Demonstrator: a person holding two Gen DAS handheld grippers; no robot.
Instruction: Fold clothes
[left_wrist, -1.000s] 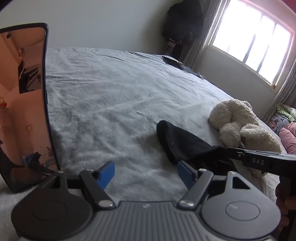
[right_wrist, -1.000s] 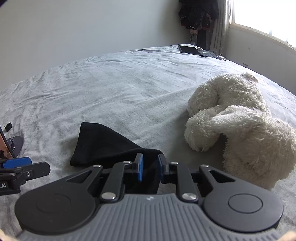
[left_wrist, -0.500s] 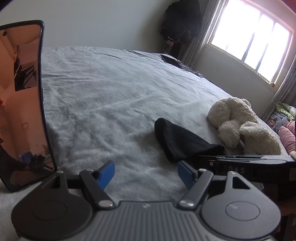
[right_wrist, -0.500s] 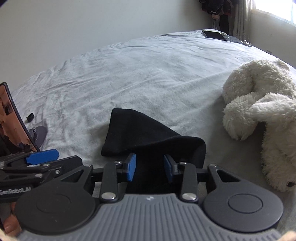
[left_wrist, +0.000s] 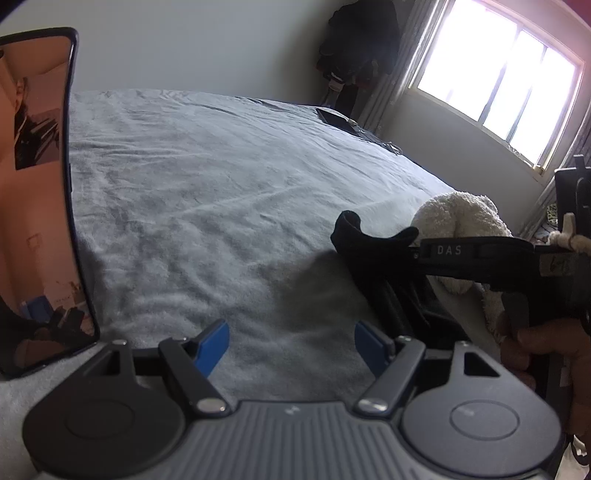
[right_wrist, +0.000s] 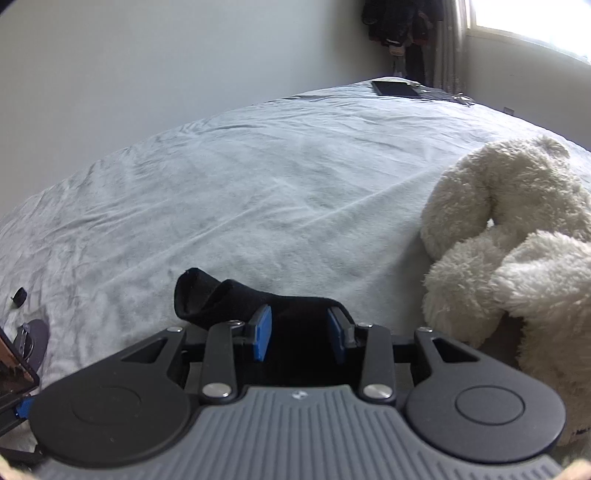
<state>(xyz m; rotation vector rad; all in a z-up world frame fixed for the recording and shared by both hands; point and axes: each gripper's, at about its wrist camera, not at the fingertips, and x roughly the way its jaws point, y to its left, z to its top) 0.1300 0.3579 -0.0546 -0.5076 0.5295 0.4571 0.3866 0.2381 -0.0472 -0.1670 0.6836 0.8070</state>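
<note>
Right claw (right_wrist: 299, 334) straddles lifted black sock (right_wrist: 221, 299); left claw (left_wrist: 291, 345) wide apart.

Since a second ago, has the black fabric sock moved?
Yes. The black fabric sock has been lifted and bunched, its far end now curled up off the grey bedspread, left of the white plush toy.

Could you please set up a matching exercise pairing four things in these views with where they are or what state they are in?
Things:
1. black sock
2. plush toy
3. left gripper
4. dark flat device

Places or states:
A. open, with nothing between its fingers
B. lying at the far corner of the bed
C. white, resting on the bed to the right of the sock
D. held between the fingers of the right gripper

Pairs: 1-D, 2-C, 3-A, 4-B
</note>
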